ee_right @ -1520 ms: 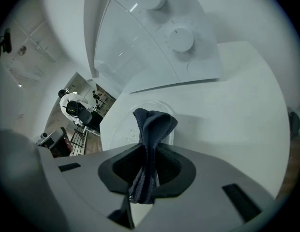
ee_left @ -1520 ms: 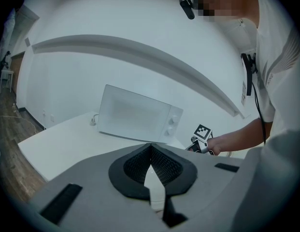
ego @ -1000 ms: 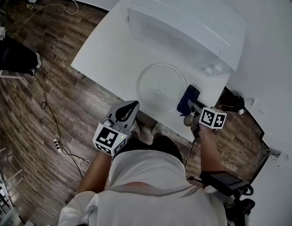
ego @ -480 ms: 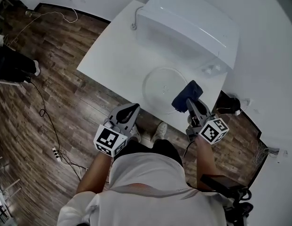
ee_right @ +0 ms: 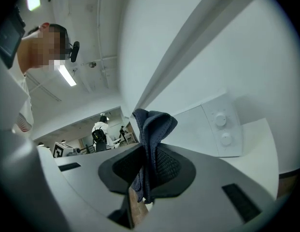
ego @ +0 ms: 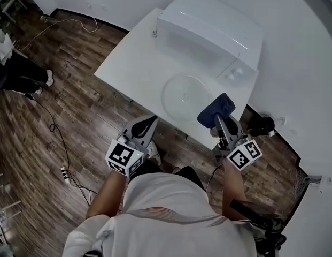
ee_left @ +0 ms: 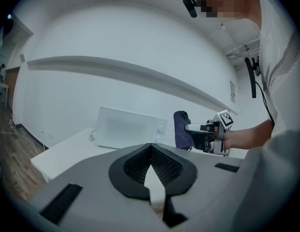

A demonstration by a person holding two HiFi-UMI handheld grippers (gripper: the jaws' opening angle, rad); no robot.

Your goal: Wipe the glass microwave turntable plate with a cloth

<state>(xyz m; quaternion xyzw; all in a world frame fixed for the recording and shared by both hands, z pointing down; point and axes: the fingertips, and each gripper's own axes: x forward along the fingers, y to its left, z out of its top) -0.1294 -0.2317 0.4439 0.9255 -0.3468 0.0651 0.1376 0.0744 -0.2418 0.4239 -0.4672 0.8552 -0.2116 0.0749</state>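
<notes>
Stands at the near edge of a white table, a two-jaw gripper in each hand. Holds a dark blue cloth in the right gripper, jaws pinched tight on its lower part, bunched folds sticking up past the tips. Same grip plain in the right gripper view: cloth squeezed between the black pads, a loose end hanging below. Points the right gripper toward the dial end of the white microwave, two round knobs just beyond the cloth.

On the table, just in front of the microwave: clear glass turntable plate, lying flat, round, see-through. In the head view, cloth at the plate's near right rim; cannot tell whether touching the glass or held above it.

Holds the left gripper off the near table edge, over the wood floor, well apart from the plate. Jaws closed tip to tip, nothing between them, only a thin gap below the tips in the left gripper view. From that view: microwave on the table, and off to the right the right gripper level in the air with the cloth at its front.

On the floor at left: thin cable and a power strip.
</notes>
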